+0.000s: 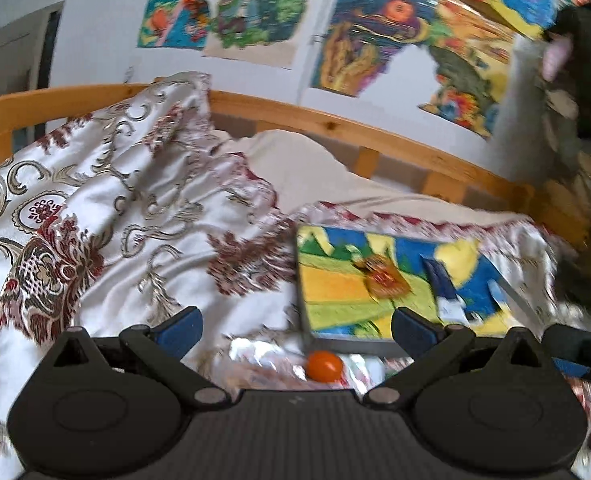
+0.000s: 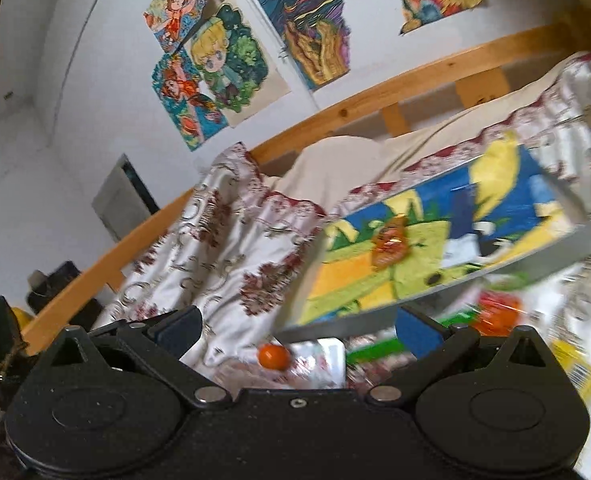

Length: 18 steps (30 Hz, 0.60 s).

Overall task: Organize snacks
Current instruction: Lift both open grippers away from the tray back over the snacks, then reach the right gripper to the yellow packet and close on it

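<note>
Bed with patterned cover [image 1: 107, 200]. On it lies a shallow painted tray [image 1: 335, 292]; inside, an amber-wrapped snack [image 1: 385, 278] sits near its middle beside a blue-and-white packet [image 1: 445, 292], blurred. Just outside the tray's near edge: a small orange ball-shaped snack [image 1: 324, 366] and smeared, unreadable wrappers [image 2: 495, 312]. Left gripper [image 1: 295, 326] and right gripper [image 2: 299, 328] both spread wide, empty, near that edge.

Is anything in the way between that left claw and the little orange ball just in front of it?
Nothing visible blocks it. The orange ball lies on the patterned bedspread in the open gap ahead of the left gripper, whose jaws are spread wide. The colourful tray sits just behind the ball, not in front of it.
</note>
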### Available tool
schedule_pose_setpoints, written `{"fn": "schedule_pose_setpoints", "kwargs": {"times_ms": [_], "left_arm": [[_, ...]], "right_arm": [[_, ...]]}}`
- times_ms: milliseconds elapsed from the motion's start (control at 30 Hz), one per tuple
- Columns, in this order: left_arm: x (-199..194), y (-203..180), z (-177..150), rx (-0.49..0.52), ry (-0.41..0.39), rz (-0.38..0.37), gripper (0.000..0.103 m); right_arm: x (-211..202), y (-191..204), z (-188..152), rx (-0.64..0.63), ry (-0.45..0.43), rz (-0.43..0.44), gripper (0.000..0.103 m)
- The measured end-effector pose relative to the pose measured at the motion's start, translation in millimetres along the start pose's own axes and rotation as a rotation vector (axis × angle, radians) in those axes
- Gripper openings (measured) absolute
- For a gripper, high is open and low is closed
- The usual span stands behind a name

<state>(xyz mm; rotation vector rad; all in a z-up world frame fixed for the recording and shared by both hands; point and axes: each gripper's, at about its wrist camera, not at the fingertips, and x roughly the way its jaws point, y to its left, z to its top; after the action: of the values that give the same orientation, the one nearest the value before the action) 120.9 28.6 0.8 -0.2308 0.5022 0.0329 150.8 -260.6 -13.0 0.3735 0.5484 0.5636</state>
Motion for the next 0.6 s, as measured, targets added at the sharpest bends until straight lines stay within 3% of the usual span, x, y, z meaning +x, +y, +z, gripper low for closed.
{"fn": "schedule_pose_setpoints", "kwargs": {"times_ms": [333,600], "left_arm": [[-31.4,-31.5,-42.4,0.124,0.049,-0.051,0.102],[-41.6,-35.1,-61.2,0.183,0.106,-0.060,0.102]], "right_arm": [[-59.1,10.8,-39.0,-0.044,0.017,-0.188,0.102],[-76.5,8.8,-64.6,-0.030,0.060,-0.350,0.102]]}}
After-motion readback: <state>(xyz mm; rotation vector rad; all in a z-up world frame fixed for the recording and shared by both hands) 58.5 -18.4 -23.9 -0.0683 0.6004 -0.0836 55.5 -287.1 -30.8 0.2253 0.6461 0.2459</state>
